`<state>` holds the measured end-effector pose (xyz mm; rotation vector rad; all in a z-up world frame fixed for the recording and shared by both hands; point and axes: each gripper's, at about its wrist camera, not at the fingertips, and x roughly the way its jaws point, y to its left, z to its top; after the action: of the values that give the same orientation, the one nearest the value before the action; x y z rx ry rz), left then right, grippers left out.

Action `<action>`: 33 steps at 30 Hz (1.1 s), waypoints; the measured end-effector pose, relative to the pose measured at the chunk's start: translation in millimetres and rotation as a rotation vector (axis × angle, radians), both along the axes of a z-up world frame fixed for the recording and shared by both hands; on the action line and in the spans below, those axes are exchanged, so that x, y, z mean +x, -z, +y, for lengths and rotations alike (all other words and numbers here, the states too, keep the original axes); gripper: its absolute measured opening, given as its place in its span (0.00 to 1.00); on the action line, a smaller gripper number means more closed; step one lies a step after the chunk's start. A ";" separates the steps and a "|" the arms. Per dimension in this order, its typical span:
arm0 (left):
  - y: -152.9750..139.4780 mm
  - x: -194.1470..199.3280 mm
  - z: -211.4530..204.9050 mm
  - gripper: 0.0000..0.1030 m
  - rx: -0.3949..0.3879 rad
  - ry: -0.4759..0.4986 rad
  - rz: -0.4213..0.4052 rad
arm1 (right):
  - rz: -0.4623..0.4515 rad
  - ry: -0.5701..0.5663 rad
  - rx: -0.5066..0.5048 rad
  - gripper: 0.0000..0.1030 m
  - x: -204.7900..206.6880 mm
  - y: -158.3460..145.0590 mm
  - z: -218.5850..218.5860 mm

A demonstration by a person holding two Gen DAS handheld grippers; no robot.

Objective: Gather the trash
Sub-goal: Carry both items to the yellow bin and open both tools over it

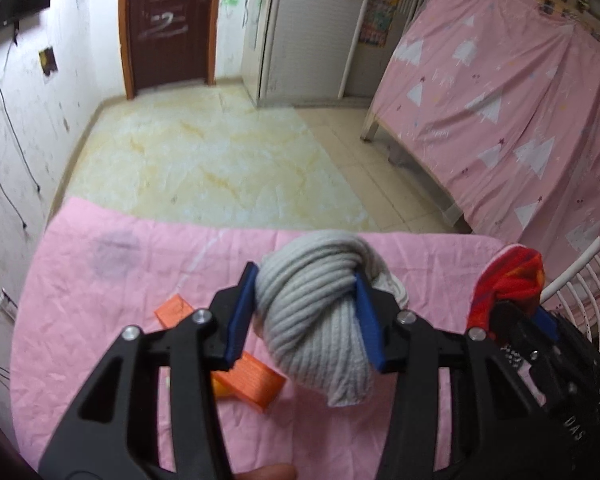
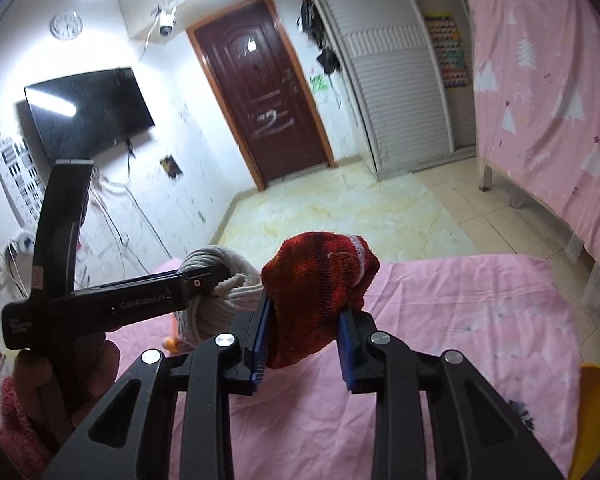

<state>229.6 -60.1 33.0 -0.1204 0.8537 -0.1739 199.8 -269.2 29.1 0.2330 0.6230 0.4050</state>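
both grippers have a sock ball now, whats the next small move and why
Probably carry both toward the white wire basket at the right edge and drop them in. The left gripper is clamped on the grey sock ball, the right gripper on the red sock ball, both lifted clear of the pink sheet. That the basket is the bin is a guess.

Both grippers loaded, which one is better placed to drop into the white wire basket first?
Probably right. The right gripper, shut on the red sock ball, sits beside the white wire basket; the left gripper holds the grey sock ball over mid-table.
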 end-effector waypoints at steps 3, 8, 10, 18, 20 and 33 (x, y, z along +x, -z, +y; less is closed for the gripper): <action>-14.2 -15.6 -9.6 0.43 0.011 0.016 -0.052 | -0.042 0.033 0.017 0.22 -21.0 -10.9 -13.7; -32.9 -45.6 -29.0 0.43 0.021 0.061 -0.123 | -0.122 0.103 0.026 0.22 -54.4 -32.6 -44.5; -39.4 -56.6 -39.6 0.43 0.020 0.085 -0.139 | -0.151 0.136 0.031 0.22 -65.7 -38.2 -57.3; -56.6 -91.8 -97.9 0.43 0.035 0.197 -0.190 | -0.215 0.241 0.063 0.22 -100.4 -40.7 -116.2; -56.9 -97.1 -114.0 0.43 0.039 0.224 -0.190 | -0.218 0.260 0.070 0.22 -107.2 -38.1 -124.6; -39.4 -122.2 -221.6 0.44 0.095 0.399 -0.155 | -0.211 0.448 0.110 0.22 -143.8 -8.0 -225.3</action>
<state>107.3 -281.7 72.4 0.1536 0.7224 -0.5097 56.0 -494.5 37.1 0.4190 0.3270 0.0295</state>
